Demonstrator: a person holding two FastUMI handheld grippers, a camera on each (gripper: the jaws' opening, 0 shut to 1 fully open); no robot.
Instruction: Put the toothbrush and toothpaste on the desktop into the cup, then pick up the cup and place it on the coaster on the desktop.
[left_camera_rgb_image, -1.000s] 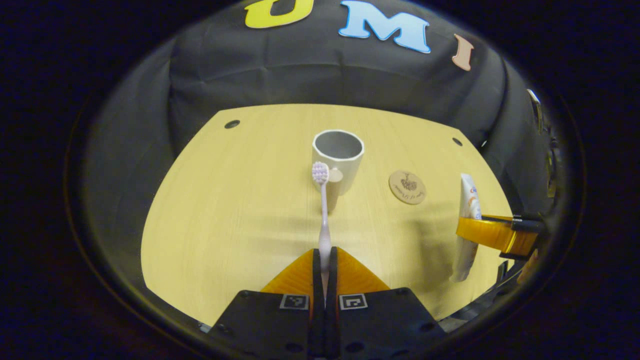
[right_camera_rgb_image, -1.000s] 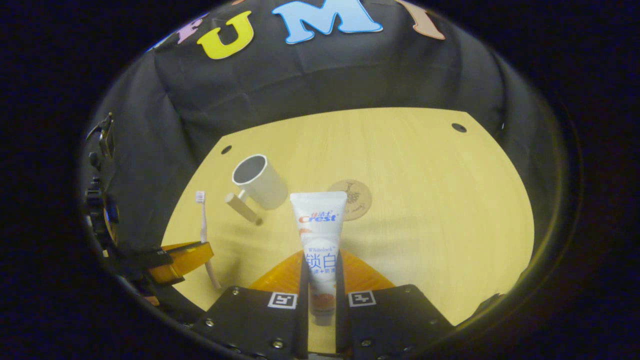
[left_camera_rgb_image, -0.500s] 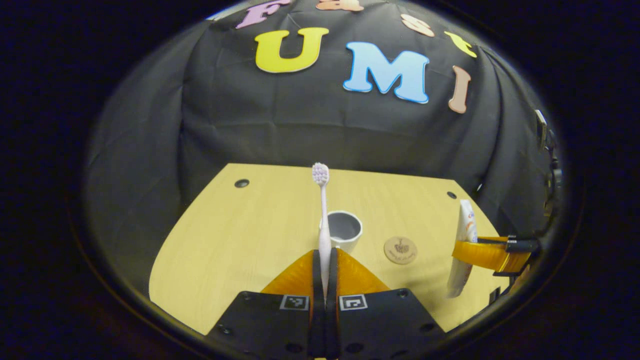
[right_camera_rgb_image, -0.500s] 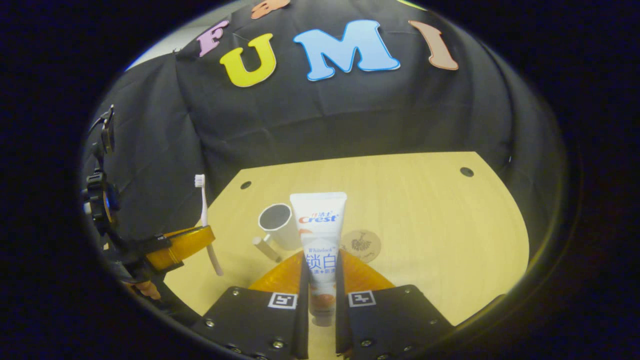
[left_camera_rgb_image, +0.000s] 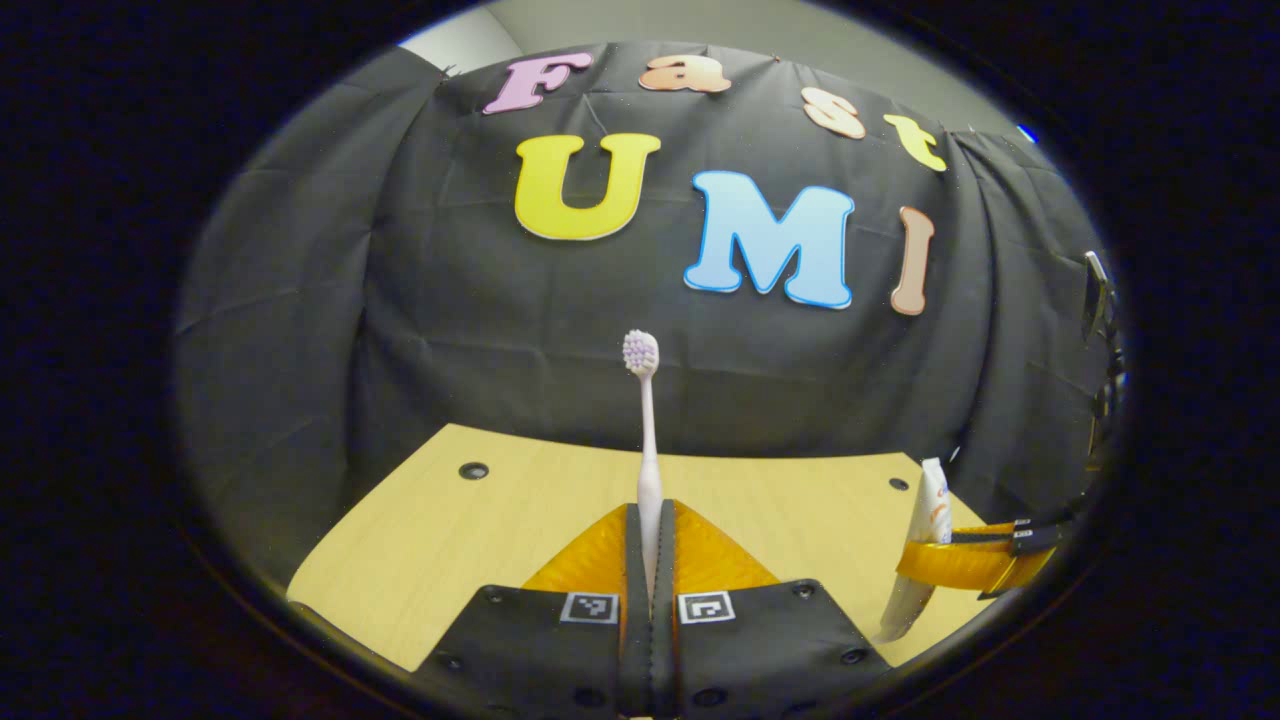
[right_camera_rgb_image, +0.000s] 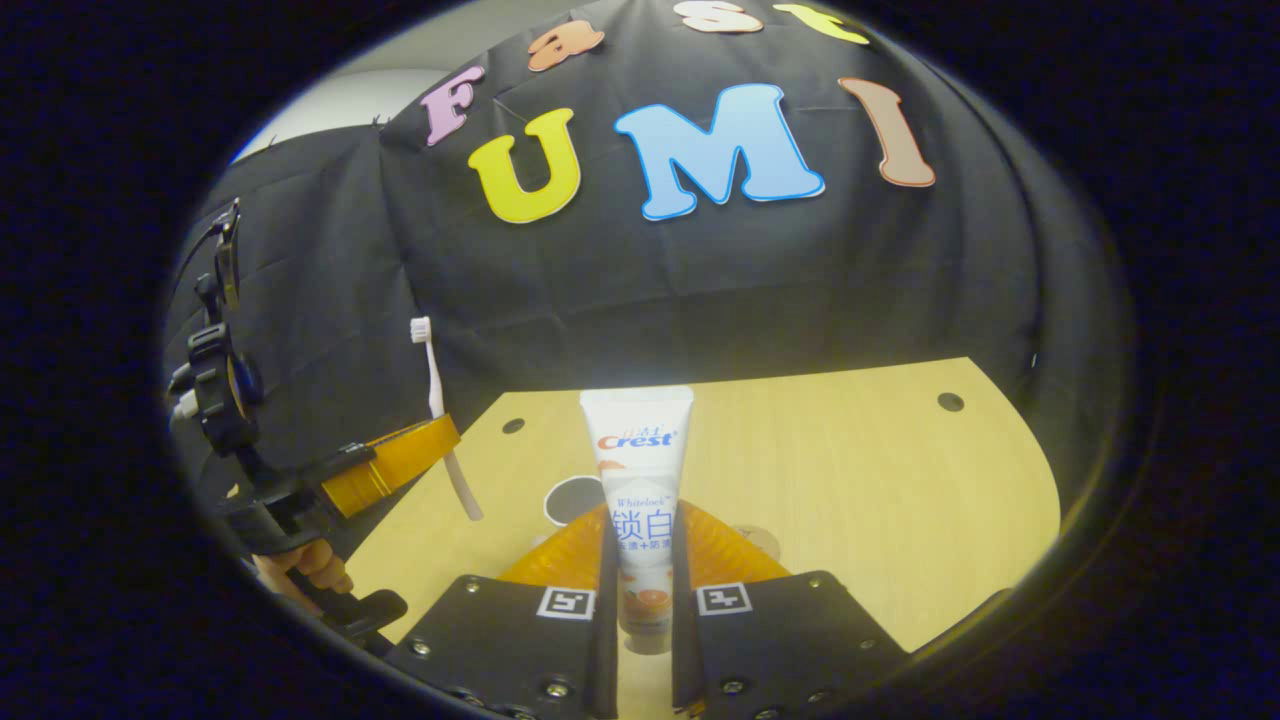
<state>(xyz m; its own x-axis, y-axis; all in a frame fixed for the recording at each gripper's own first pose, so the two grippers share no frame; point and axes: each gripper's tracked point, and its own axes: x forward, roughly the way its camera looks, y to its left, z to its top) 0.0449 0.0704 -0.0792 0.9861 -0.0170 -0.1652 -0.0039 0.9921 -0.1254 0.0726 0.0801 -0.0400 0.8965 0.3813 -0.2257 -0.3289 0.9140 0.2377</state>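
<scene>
Both hand-held grippers lifted since prev frame. Left hand-held gripper (left_camera_rgb_image: 650, 560) clamps toothbrush (left_camera_rgb_image: 646, 440), right hand-held gripper (right_camera_rgb_image: 640, 580) clamps toothpaste (right_camera_rgb_image: 640, 490). Cup (right_camera_rgb_image: 572, 500) mostly hidden: blind drop risks missing it or tipping it.

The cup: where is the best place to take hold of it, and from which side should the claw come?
Little of the cup shows behind the right claw: just its open, round mouth facing up. Probably grip the wall below the rim, coming level from the near side, fingers on either side. Both claws are full, the left claw with the toothbrush, the right with the toothpaste.
</scene>
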